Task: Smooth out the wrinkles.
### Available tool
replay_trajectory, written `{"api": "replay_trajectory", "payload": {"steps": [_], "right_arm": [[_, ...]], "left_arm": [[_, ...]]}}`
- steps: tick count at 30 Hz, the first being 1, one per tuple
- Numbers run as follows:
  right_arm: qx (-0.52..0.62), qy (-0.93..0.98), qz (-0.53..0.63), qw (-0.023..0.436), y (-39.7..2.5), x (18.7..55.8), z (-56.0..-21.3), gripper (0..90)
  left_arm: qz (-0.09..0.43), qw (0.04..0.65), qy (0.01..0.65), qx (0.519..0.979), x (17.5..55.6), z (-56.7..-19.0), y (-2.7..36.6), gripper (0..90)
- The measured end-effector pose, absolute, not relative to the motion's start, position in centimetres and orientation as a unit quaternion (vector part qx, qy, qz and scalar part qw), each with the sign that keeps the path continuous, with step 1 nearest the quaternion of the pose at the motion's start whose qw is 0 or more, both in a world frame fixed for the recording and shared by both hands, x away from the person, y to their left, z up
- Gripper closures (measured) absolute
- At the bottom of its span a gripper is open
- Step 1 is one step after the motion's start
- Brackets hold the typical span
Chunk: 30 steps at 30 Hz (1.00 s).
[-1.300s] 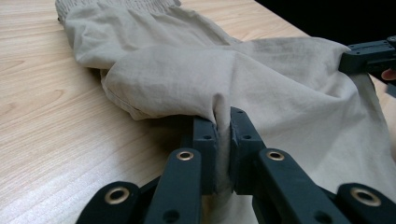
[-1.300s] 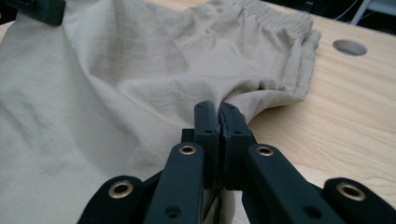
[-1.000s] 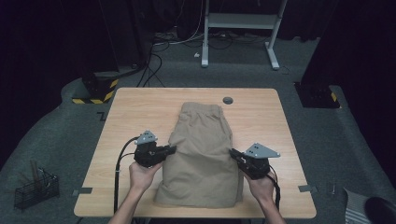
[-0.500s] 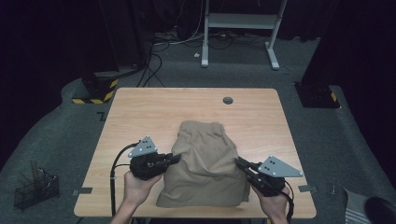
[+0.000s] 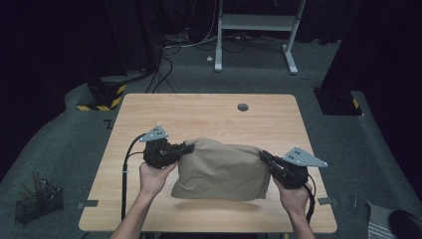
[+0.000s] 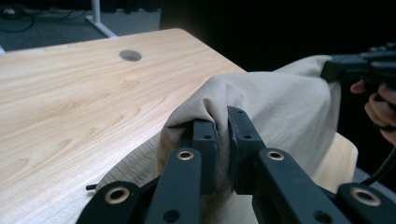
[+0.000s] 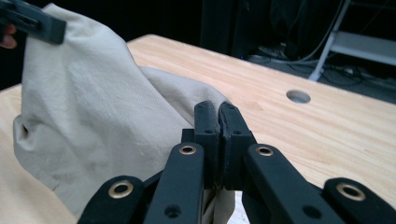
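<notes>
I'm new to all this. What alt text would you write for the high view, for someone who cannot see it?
Two hand-held grippers, the left gripper and the right gripper, each pinch one side of a beige cloth and hold it up over a wooden table. The person's forearms enter from the bottom; dark floor and cables lie beyond.

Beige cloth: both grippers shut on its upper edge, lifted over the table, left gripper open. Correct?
Not quite: the left gripper is not open. The left gripper view shows its jaws shut on a fold of the beige cloth. The right gripper is shut on it too, with the cloth lifted over the table.
</notes>
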State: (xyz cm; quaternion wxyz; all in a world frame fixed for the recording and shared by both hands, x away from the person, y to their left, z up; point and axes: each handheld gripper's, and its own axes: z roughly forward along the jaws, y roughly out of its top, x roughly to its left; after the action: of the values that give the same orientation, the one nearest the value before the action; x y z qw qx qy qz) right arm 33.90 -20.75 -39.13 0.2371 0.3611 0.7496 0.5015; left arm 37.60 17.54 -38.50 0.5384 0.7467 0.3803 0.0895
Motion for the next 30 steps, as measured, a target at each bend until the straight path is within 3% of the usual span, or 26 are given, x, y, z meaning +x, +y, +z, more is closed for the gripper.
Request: {"api": "replay_trajectory", "payload": {"steps": [15, 30], "right_arm": [[0.367, 0.765, 0.473, 0.237, -19.3, 38.5, -40.3, 87.6], [0.375, 0.764, 0.473, 0.229, -18.6, 41.1, -41.0, 87.6]], "left_arm": [[0.096, 0.52, 0.429, 0.733, 41.5, -40.6, 17.7, 83.5], [0.12, 0.501, 0.433, 0.739, 42.3, -41.1, 18.1, 83.4]]}}
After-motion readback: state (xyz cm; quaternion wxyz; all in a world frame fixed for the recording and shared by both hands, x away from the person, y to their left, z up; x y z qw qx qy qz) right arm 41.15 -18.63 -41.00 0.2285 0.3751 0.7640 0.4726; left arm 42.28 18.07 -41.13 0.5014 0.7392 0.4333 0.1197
